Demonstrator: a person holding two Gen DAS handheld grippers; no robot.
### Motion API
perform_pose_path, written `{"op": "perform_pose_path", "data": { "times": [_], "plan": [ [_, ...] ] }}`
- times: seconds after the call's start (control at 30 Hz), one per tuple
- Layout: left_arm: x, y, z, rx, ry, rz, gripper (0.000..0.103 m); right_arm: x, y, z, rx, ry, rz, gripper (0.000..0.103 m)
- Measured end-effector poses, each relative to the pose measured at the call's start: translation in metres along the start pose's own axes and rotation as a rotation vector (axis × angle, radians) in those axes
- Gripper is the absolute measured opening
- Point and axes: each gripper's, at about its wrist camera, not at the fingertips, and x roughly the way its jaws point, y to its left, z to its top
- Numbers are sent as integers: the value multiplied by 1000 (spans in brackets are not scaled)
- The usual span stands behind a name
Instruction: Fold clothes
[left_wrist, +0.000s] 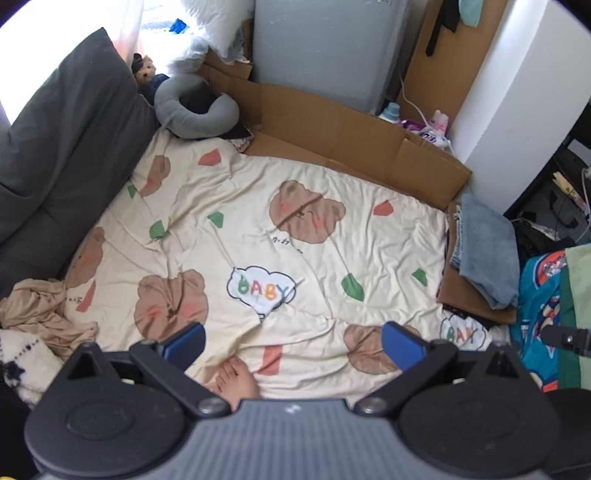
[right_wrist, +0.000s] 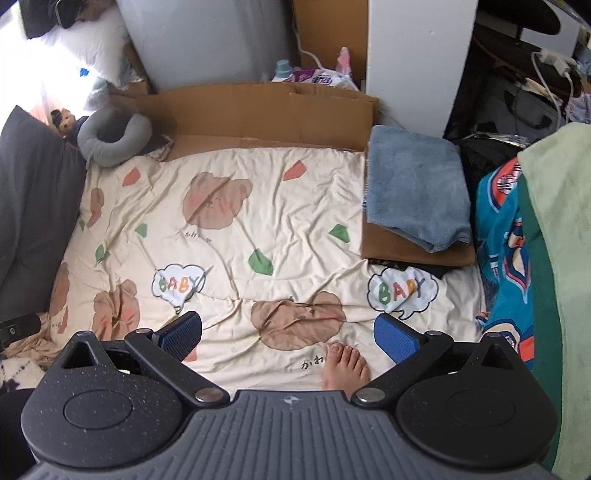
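- Two wrist views look down on a bed covered by a cream bedsheet (left_wrist: 295, 229) printed with brown bears, green and orange shapes and "BABY" clouds.
- The left gripper (left_wrist: 293, 341) hangs above the near part of the sheet, its blue-padded fingers spread wide and holding nothing.
- The right gripper (right_wrist: 288, 332) is likewise spread wide and empty, above the sheet's near edge.
- A bare foot (right_wrist: 345, 365) of the person rests on the sheet between the right gripper's fingers; toes also show in the left view.
- At the right edge of the bed sits a neat stack: a folded blue towel (right_wrist: 413, 192) on top of a folded brown garment (right_wrist: 417, 254), with something dark peeking out underneath. This looks like finished work.
- At the near left corner lies a crumpled tan garment (left_wrist: 44, 310), unfolded, beside a white knit piece with a dark pattern (left_wrist: 22, 362).
- At the far right, a teal printed fabric (right_wrist: 506, 258) and a pale green cloth (right_wrist: 561, 258) hang or lie loosely; whether they are waiting to be folded cannot be told.
- A grey neck pillow (left_wrist: 195, 110), flattened cardboard (left_wrist: 332, 129) and a dark cushion (left_wrist: 66, 129) border the bed.
- Judged from this, the task is partway through: a few pieces are folded and stacked, at least the tan garment remains, and the middle of the sheet is free for the next piece.
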Motion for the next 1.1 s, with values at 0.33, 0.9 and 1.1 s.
{"op": "perform_pose_path", "data": {
  "times": [0.33, 0.9, 1.1],
  "plan": [
    [0, -2, 1, 6, 2, 7, 102, 0, -6, 0, 17, 8, 16, 102],
    [-1, 3, 1, -8, -12, 41, 100, 2, -6, 2, -8, 11, 4, 102],
    [0, 4, 0, -26, -6, 20, 99, 1, -7, 1, -10, 11, -3, 102]
  ]
}}
